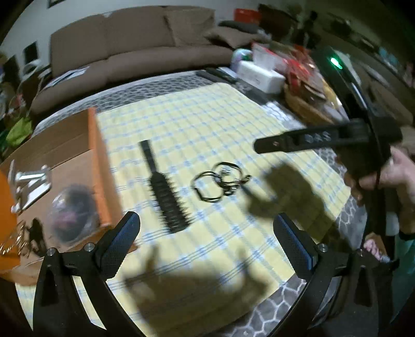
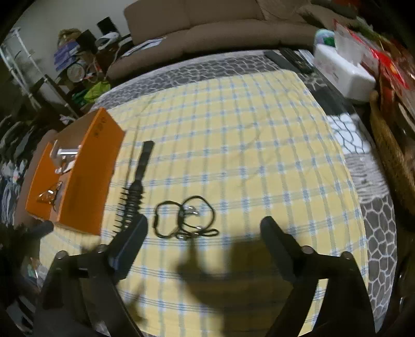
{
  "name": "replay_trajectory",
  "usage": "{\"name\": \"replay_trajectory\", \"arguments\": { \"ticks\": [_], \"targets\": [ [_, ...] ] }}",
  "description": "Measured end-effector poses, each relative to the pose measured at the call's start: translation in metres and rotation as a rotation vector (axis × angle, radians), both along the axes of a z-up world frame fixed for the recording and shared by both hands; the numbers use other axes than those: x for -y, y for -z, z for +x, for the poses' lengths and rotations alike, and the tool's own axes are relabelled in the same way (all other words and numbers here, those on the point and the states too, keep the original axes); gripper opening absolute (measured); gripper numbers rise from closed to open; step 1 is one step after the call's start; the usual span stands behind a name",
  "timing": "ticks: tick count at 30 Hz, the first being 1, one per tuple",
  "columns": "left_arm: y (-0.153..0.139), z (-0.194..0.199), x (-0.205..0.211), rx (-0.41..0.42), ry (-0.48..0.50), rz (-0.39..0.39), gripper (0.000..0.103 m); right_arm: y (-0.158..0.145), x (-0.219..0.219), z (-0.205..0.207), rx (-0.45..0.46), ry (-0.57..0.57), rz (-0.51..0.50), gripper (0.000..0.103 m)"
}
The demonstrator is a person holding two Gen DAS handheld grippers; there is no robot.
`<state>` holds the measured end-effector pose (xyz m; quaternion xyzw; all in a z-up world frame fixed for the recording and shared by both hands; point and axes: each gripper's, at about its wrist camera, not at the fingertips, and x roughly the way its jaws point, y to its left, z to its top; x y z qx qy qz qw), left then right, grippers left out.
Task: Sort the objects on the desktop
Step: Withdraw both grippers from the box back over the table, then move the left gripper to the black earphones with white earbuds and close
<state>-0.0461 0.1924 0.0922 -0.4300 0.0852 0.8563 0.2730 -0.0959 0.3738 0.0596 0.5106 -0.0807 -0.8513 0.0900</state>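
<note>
- So the desk (image 2: 376,223) has a yellow plaid cloth (image 2: 233,129) over it, and the landmark here is the orange box (image 2: 85,186) sitting at the cloth's left edge.
- Black hairbrush (image 2: 136,191) lies on the cloth just beside the box, on its right, handle pointing away toward the couch (image 2: 220,23).
- A tangle of black cords with little metal ends (image 2: 185,216) sits a bit further right of the box, past the brush, not touching it.
- Inside the box: a silvery metal stand thing (image 1: 28,184), a dark round object in clear wrap (image 1: 74,212) and something gold-ish (image 1: 13,243) at the near end. Too blurry to name those properly.
- Left claw (image 1: 207,243) is spread wide with nothing in it, hovering over the cloth near the box's near corner.
- Right claw (image 2: 205,233) is also apart and empty, up over the cloth right of the box, cords just beyond its tips. A hand (image 1: 389,176) grips it.
- Whole thing is motion-blurred.
</note>
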Motion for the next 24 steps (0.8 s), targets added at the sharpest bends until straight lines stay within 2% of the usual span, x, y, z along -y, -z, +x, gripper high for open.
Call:
{"name": "replay_trajectory", "arguments": {
  "ticks": [4, 8, 12, 17, 21, 23, 24],
  "targets": [
    [0.017, 0.001, -0.033, -0.023, 0.069, -0.049, 0.102, 0.013, -0.014, -0.002, 0.031, 0.022, 0.000, 0.061],
    [0.033, -0.008, -0.057, 0.000, 0.117, -0.067, 0.085, 0.028, -0.019, -0.006, 0.070, 0.013, -0.016, 0.050],
    [0.042, -0.021, -0.066, 0.019, 0.117, -0.066, 0.079, 0.043, -0.016, -0.014, 0.111, -0.011, -0.036, 0.037],
    [0.053, -0.038, -0.068, 0.052, 0.122, -0.065, 0.060, 0.051, -0.007, -0.020, 0.129, -0.030, -0.027, 0.032],
    [0.061, -0.046, -0.070, 0.071, 0.139, -0.062, 0.056, 0.057, -0.001, -0.025, 0.134, -0.037, -0.030, 0.027],
    [0.064, -0.047, -0.072, 0.080, 0.154, -0.056, 0.043, 0.058, 0.001, -0.029, 0.135, -0.034, -0.021, 0.025],
    [0.065, -0.048, -0.074, 0.080, 0.159, -0.059, 0.040, 0.059, 0.003, -0.030, 0.135, -0.032, -0.016, 0.024]
  ]
}}
